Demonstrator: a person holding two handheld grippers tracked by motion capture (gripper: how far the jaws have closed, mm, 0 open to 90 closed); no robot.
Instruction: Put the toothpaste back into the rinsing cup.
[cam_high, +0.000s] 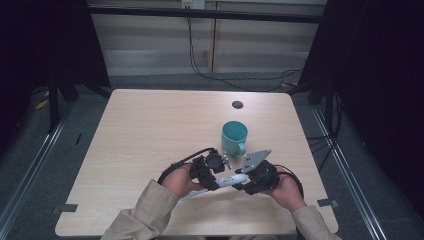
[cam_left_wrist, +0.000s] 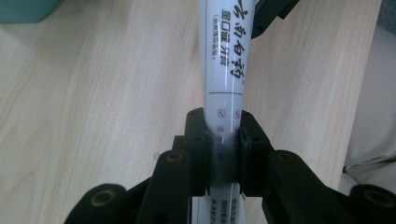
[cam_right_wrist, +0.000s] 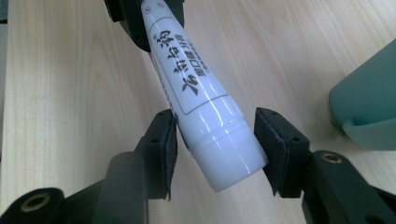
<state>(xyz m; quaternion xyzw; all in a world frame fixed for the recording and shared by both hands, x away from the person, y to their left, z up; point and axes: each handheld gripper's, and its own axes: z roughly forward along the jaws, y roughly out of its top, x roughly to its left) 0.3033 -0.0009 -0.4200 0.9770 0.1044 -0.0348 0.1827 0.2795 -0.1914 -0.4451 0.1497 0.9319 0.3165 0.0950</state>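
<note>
Dim surroundings, evenly lit table (cam_high: 150, 130), glare streaks on tube (cam_right_wrist: 219, 135).

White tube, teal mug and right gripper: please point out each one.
white tube (cam_right_wrist: 205, 107): right gripper view, printed middle of its body.
teal mug (cam_high: 234, 137): high view, outer wall below the rim.
right gripper (cam_right_wrist: 215, 154): right gripper view, midway between its fingertips.

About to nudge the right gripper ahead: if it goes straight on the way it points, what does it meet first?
The white tube, whose capped end already lies between the right gripper's spread jaws. Past it, probably the left gripper, clamped on the tube's far end. The teal mug sits off to one side.
</note>
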